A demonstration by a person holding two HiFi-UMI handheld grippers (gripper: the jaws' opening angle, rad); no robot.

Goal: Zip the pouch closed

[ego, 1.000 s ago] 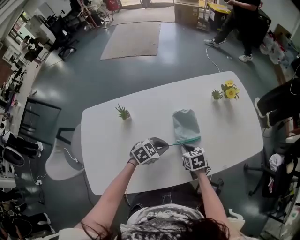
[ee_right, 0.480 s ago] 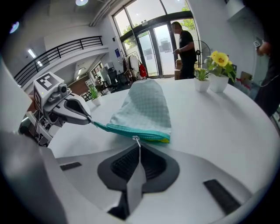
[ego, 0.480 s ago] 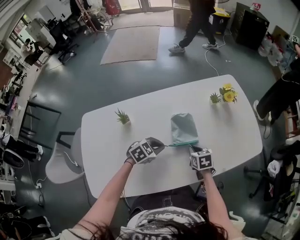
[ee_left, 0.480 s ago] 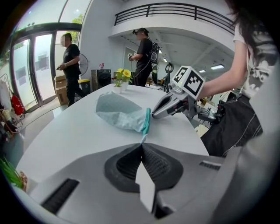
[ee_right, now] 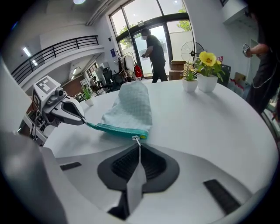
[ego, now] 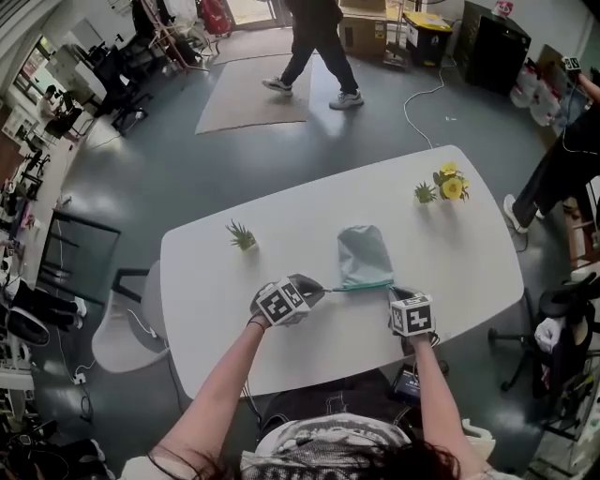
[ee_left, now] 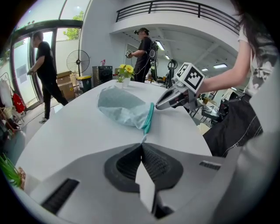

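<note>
Head view: pouch flat toward bench front edge, zipper running left-right along near side. Left gripper fingers pinched shut on zipper's left tail, right gripper fingers clamped on pull tab at right end. Looks pretty much zipped, tbh.

Grey floor, beige rug, white desk, daylit glass doors, railed balcony, 1 person mid-stride

one table, one pouch, three potted plants, two claws: left claw, right claw.
</note>
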